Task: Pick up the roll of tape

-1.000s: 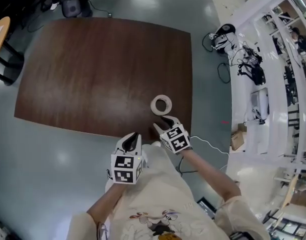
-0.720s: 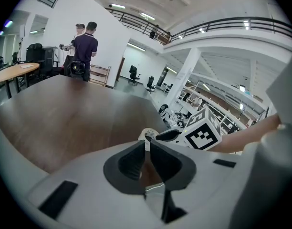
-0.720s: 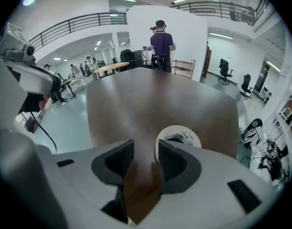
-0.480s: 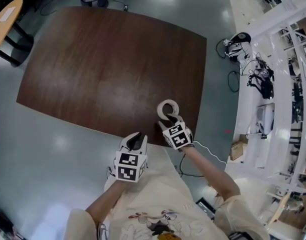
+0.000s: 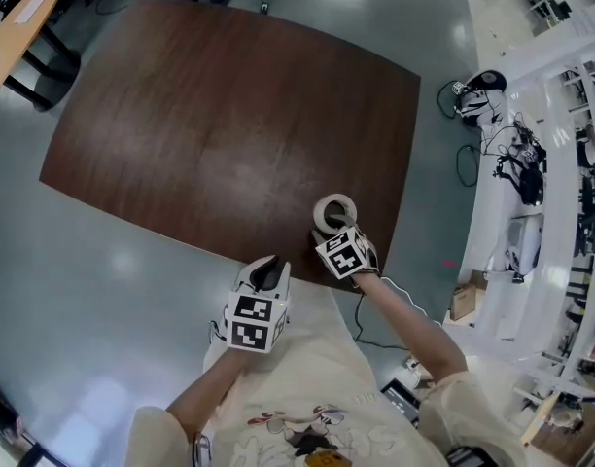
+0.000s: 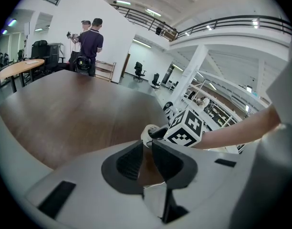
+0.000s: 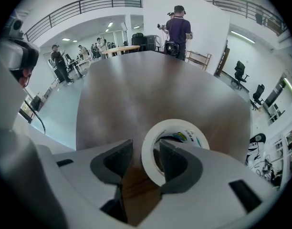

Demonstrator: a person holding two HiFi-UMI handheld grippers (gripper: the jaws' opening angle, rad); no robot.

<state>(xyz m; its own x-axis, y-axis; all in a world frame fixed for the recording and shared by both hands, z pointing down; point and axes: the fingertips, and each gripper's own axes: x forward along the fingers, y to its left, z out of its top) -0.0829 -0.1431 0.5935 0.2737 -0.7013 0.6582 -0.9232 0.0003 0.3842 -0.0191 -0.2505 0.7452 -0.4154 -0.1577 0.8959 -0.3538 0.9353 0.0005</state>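
A white roll of tape [image 5: 334,209] lies flat on the dark brown table [image 5: 210,115], near its front right edge. My right gripper [image 5: 329,230] points steeply down over the roll's near side. In the right gripper view the roll [image 7: 177,124] has its near wall between the jaws of my right gripper [image 7: 146,149]. One jaw stands inside the hole, the other outside and apart from the wall. The jaws are opening and do not press the tape. My left gripper [image 5: 268,266] hangs off the table's front edge. Its jaws [image 6: 147,144] are nearly together, with nothing between them.
An orange-topped table [image 5: 20,27] stands at the far left. Cables and gear [image 5: 482,90] lie on the grey floor to the right, beside white shelving [image 5: 570,163]. People [image 7: 179,23] stand beyond the table's far end.
My right gripper has come down and forward from the table's edge onto the roll, and one jaw now sits in its hole. The left gripper has barely moved.
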